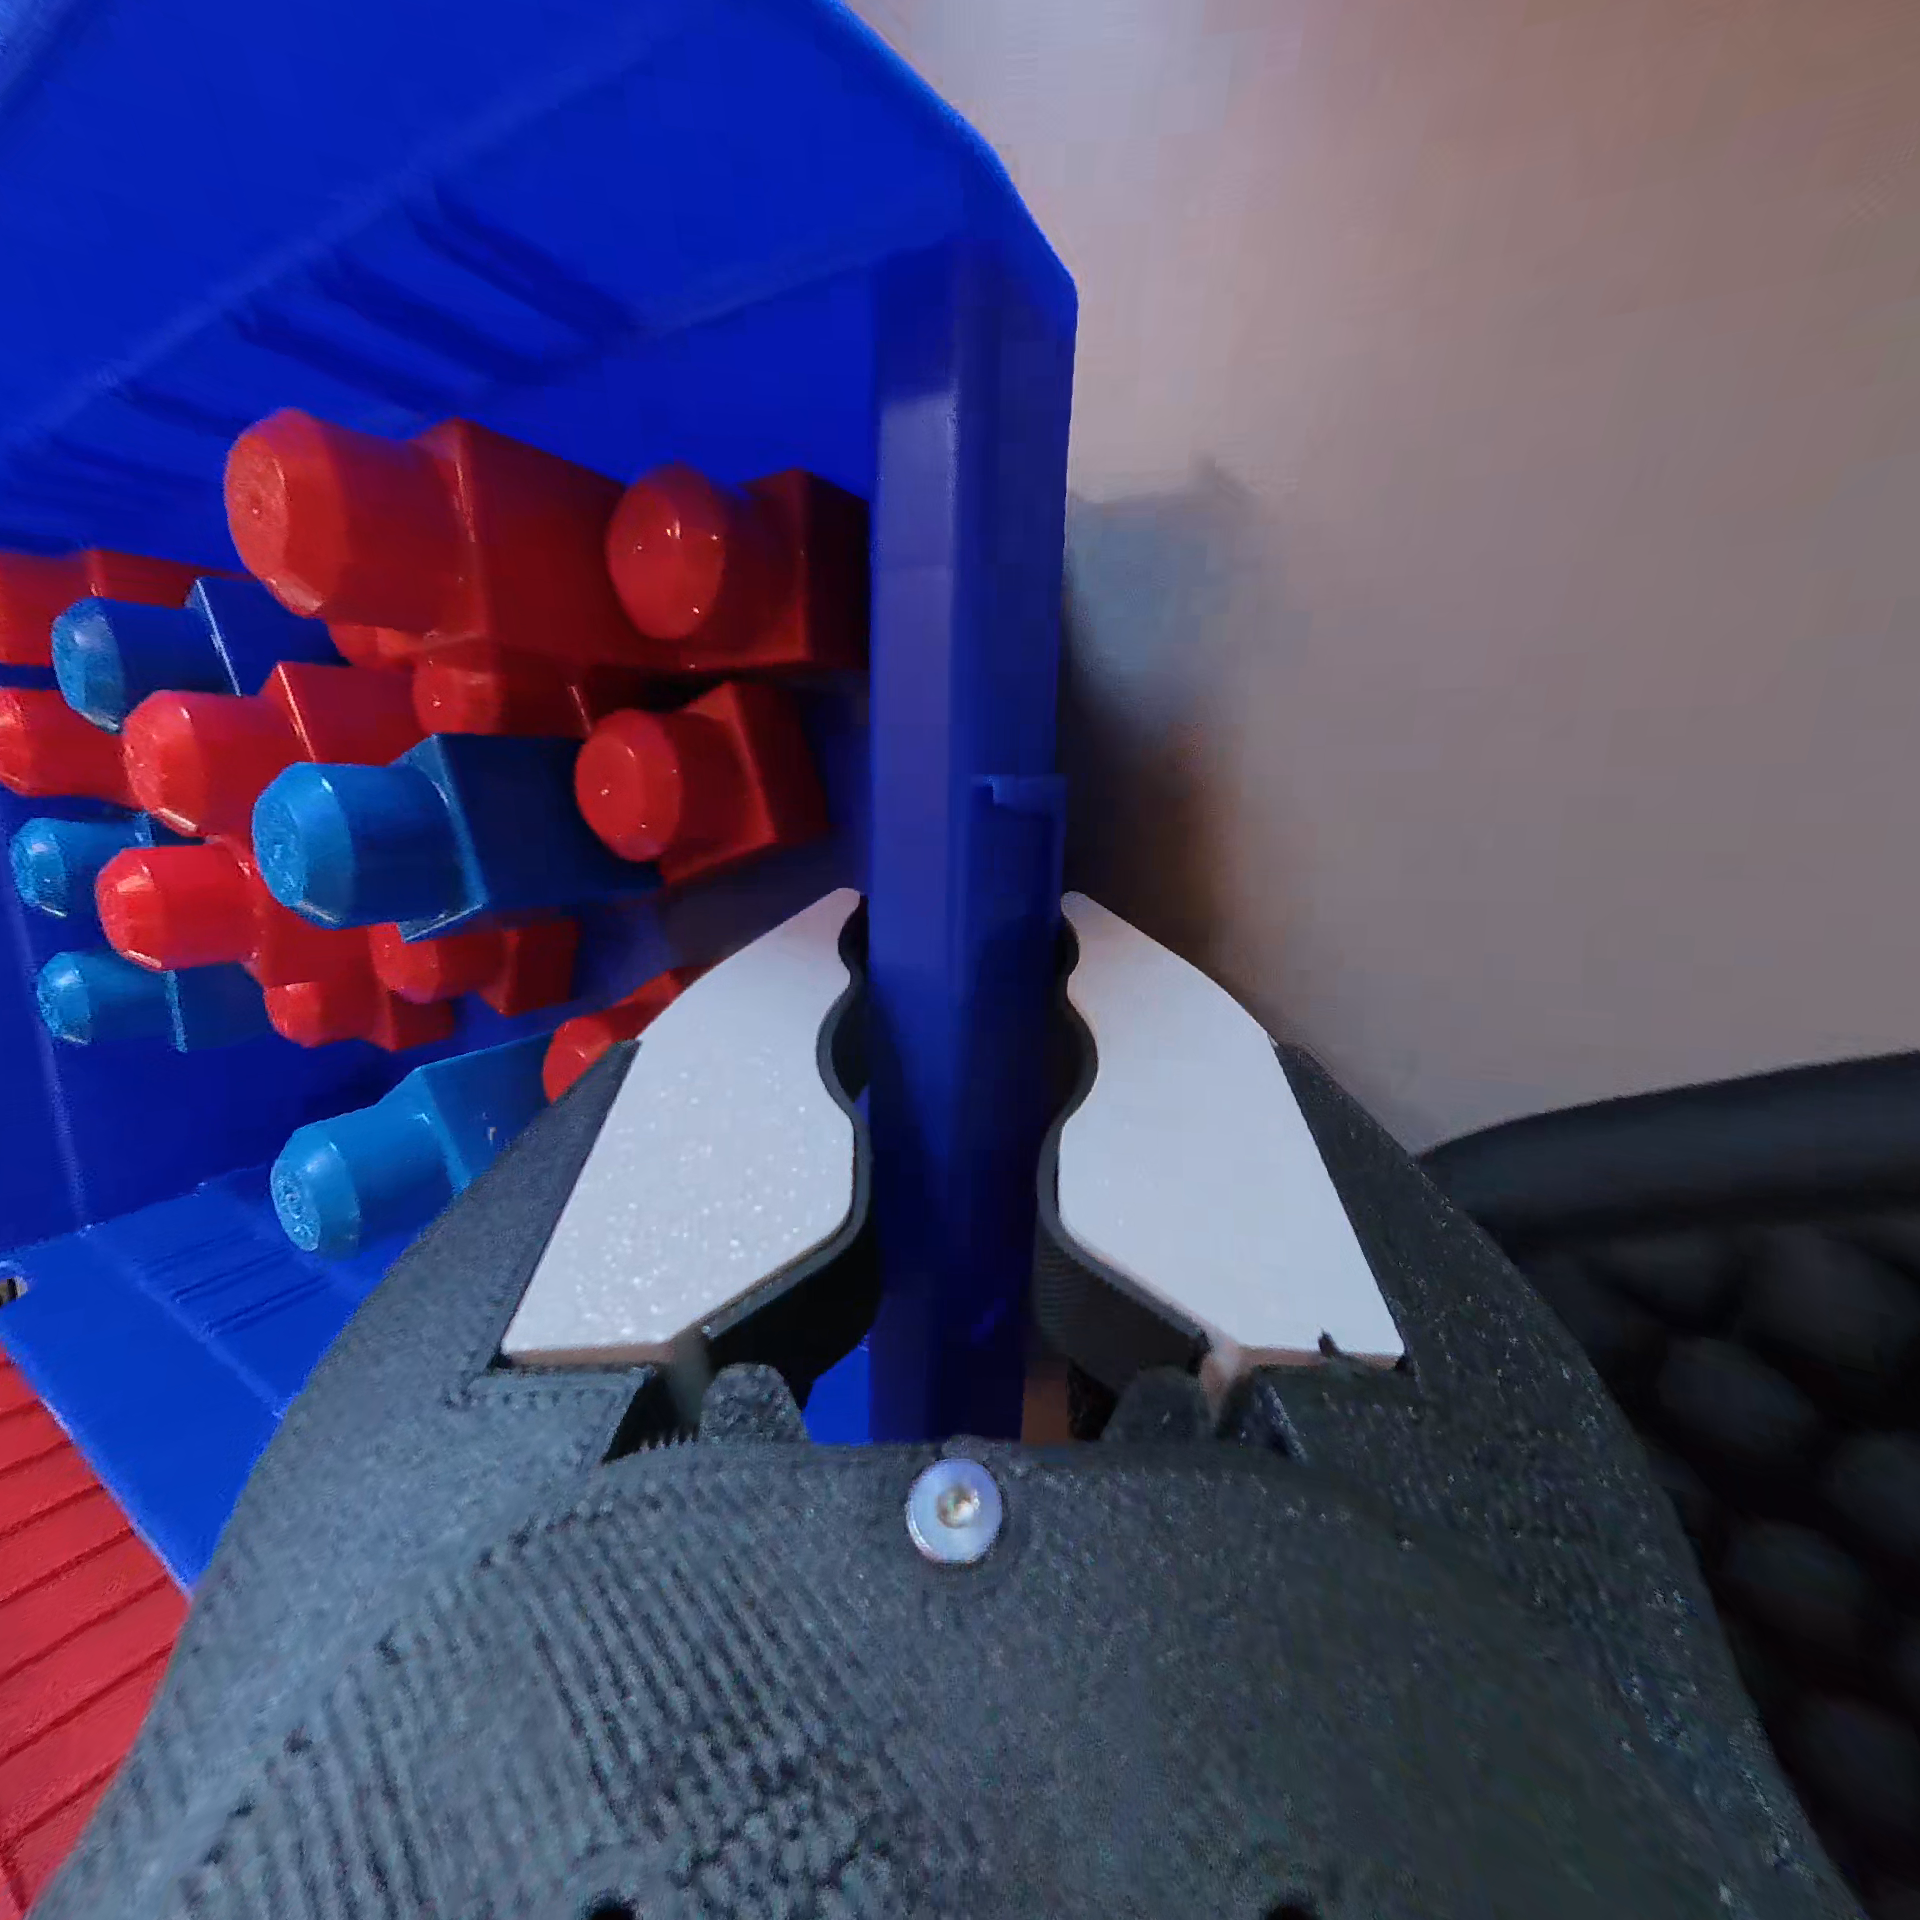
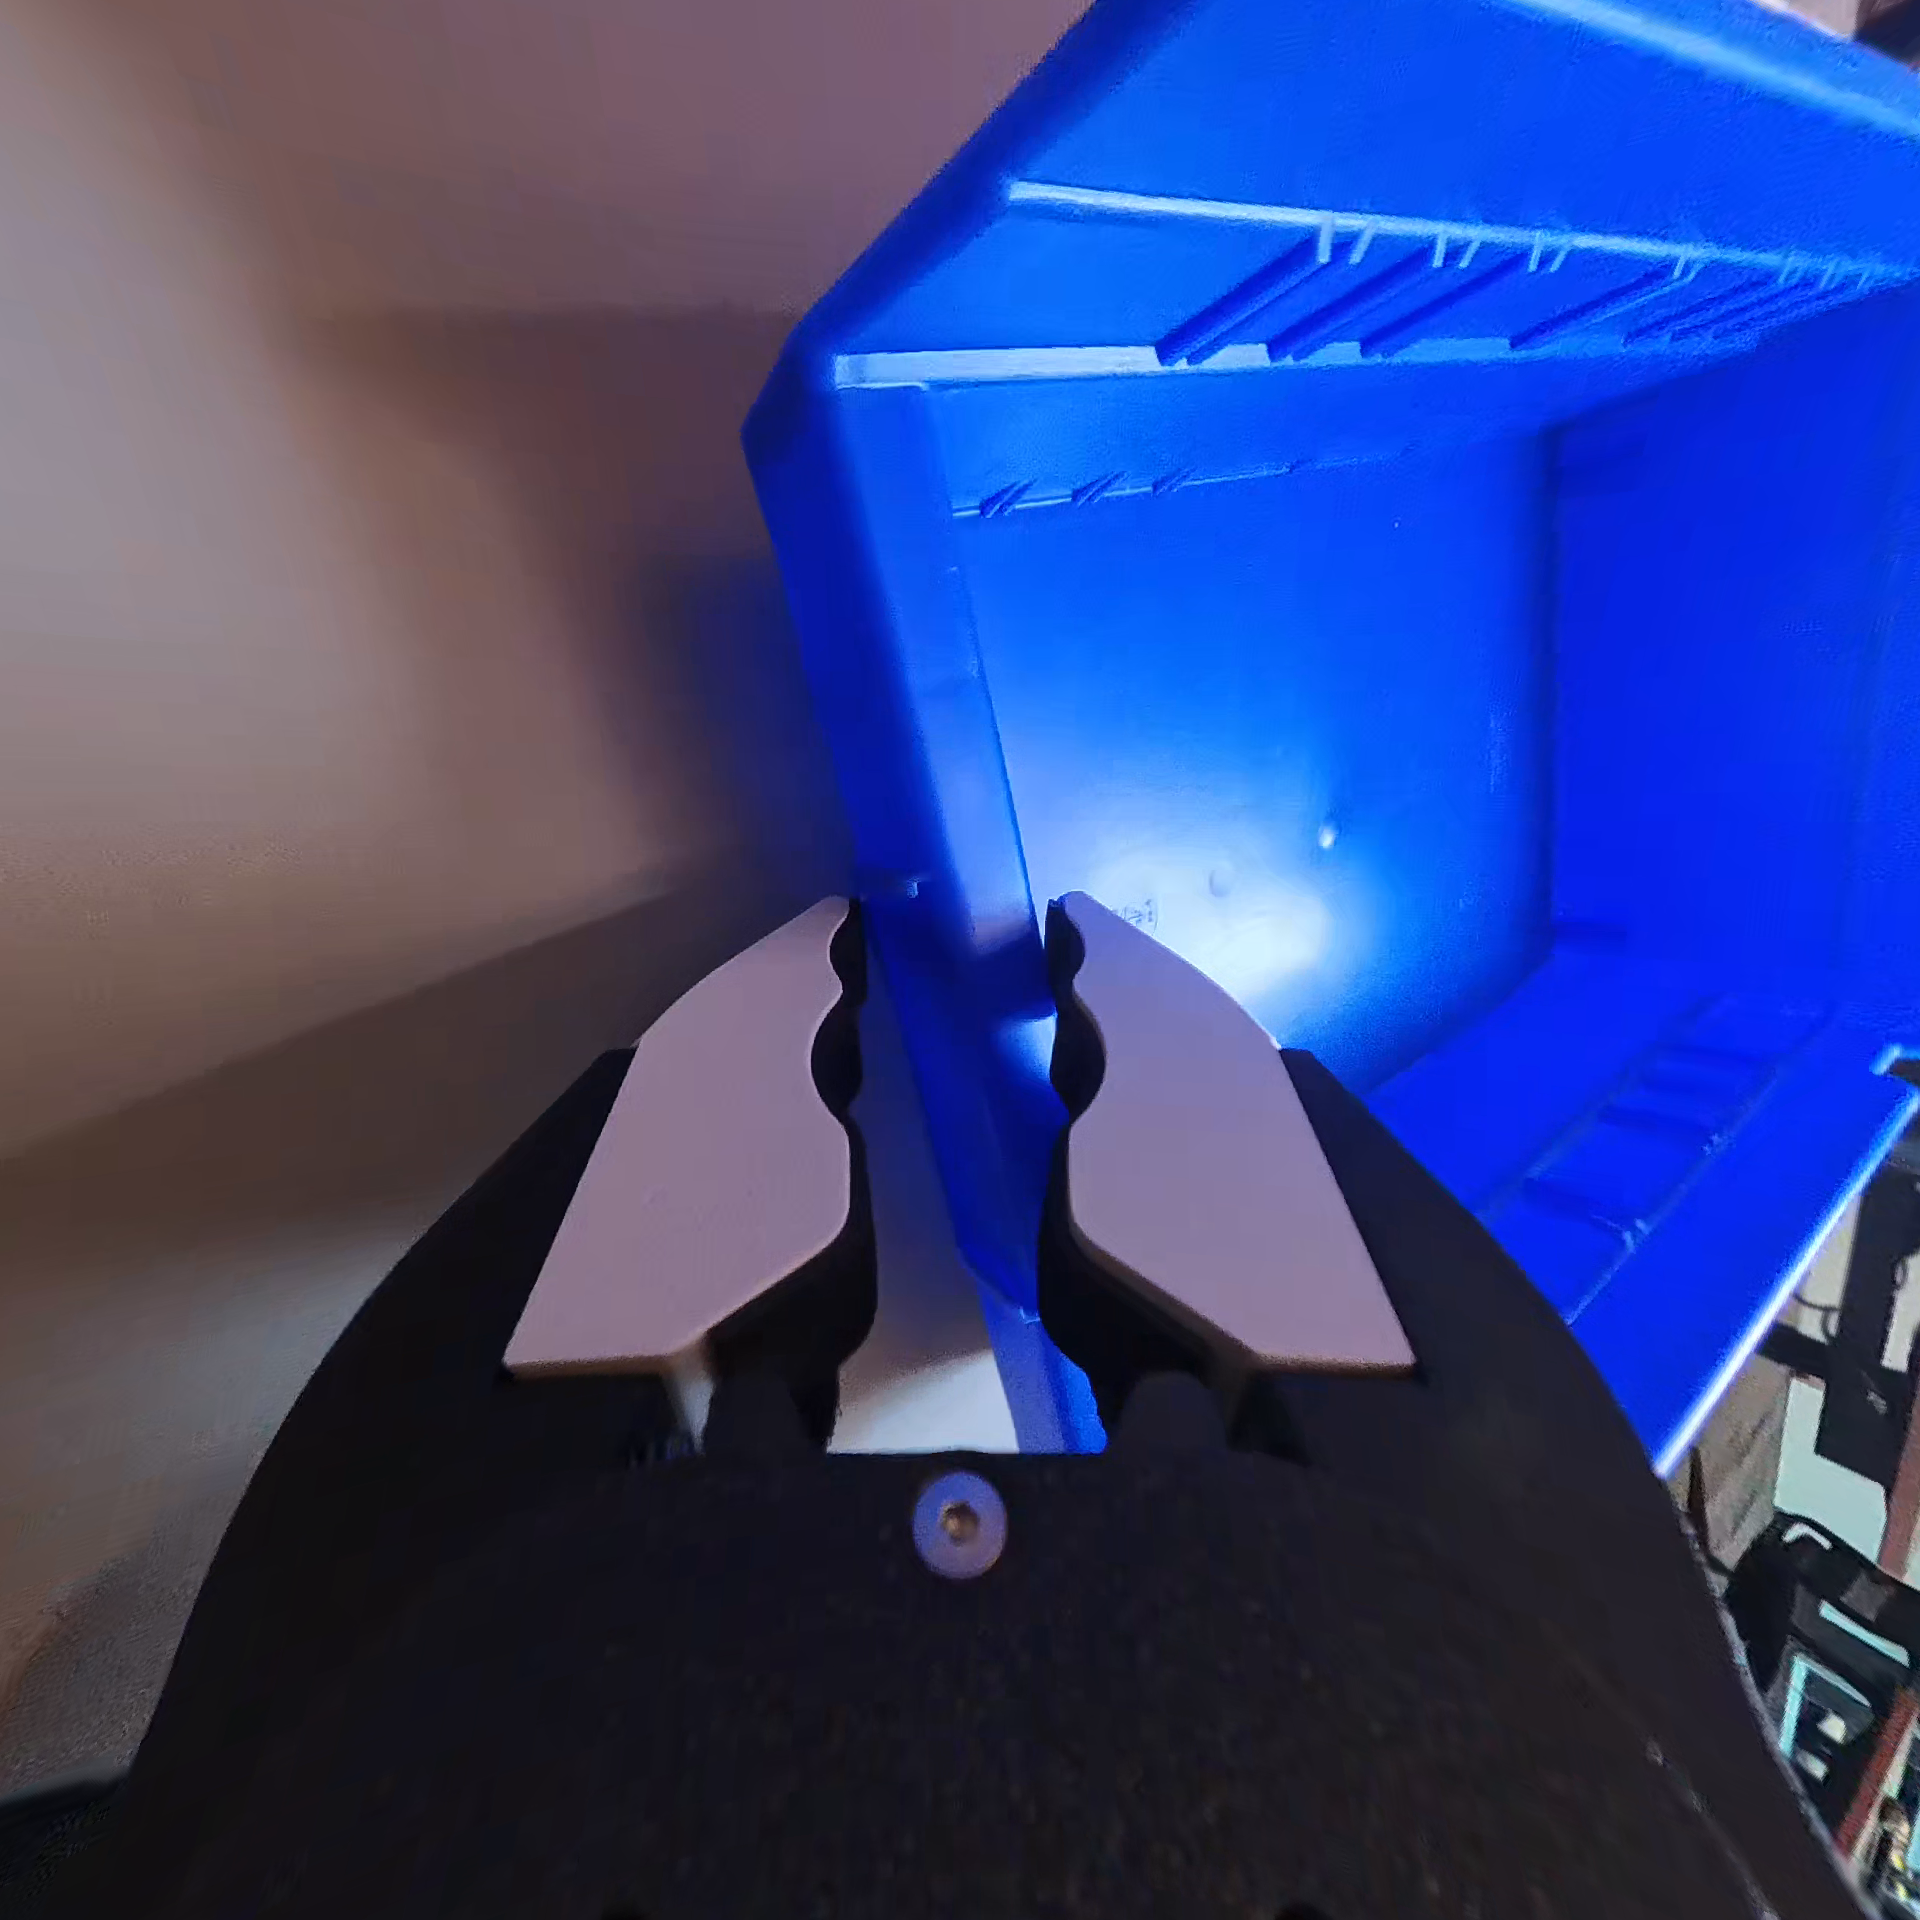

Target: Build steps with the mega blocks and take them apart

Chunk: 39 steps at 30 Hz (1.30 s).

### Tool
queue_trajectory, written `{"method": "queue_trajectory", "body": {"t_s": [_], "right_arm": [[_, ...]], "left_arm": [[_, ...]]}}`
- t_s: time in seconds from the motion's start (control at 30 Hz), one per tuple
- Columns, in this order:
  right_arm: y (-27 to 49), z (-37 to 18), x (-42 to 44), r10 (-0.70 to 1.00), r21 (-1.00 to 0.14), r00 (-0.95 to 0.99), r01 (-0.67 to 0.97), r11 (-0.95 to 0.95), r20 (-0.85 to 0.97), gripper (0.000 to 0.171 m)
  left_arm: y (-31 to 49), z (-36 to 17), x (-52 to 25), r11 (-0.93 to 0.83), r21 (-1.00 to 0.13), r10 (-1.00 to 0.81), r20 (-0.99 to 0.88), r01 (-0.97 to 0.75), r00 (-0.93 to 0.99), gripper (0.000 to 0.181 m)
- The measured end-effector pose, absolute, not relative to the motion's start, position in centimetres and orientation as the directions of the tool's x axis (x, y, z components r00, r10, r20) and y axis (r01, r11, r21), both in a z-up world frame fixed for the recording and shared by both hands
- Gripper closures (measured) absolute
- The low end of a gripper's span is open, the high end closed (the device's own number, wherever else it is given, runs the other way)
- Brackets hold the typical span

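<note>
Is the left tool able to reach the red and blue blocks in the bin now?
Probably not as things stand. The left tool is shut on the wall of the blue bin, one finger inside and one outside. The blocks lie close beside the inner finger, but the tool must let go of the wall first.

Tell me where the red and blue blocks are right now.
In the left wrist view, the red and blue blocks are piled inside the blue bin, left of the wall that the left gripper clamps. The right wrist view shows none.
</note>
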State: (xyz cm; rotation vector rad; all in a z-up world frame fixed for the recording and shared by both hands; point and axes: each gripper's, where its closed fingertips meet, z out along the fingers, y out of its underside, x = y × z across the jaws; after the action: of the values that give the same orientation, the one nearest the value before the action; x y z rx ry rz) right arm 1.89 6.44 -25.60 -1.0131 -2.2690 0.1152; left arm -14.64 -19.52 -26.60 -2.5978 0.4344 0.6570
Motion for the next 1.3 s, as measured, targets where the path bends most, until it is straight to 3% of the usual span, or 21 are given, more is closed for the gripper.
{"method": "queue_trajectory", "body": {"t_s": [0.53, 0.8, 1.0, 1.1, 1.3], "right_arm": [[20.3, -25.5, 3.9, 0.766, -0.355, -0.274, 0.761, 0.543, 0.582, 0.139], [20.7, -24.4, 4.4, 0.74, -0.377, -0.215, 0.75, 0.543, 0.637, 0.137], [21.1, -24.7, 6.6, 0.801, -0.353, -0.213, 0.813, 0.464, 0.56, 0.13], [21.8, -24.8, 6.3, 0.771, -0.35, -0.2, 0.803, 0.482, 0.604, 0.138], [22.7, -24.8, 4.5, 0.76, -0.411, -0.192, 0.746, 0.524, 0.621, 0.139]], "left_arm": [[-17.6, -26.5, -20.4, -0.886, -0.382, -0.028, -0.521, -0.263, 0.853, 0.148], [-18.1, -26.4, -21.0, -0.891, -0.381, 0.01, -0.561, -0.247, 0.828, 0.147], [-18.3, -26.3, -20.6, -0.882, -0.404, 0.013, -0.536, -0.243, 0.844, 0.14], [-18.4, -26.3, -20.9, -0.878, -0.419, 0.035, -0.537, -0.231, 0.843, 0.146], [-18.2, -26.3, -21.7, -0.879, -0.443, 0.096, -0.527, -0.177, 0.844, 0.145]]}}
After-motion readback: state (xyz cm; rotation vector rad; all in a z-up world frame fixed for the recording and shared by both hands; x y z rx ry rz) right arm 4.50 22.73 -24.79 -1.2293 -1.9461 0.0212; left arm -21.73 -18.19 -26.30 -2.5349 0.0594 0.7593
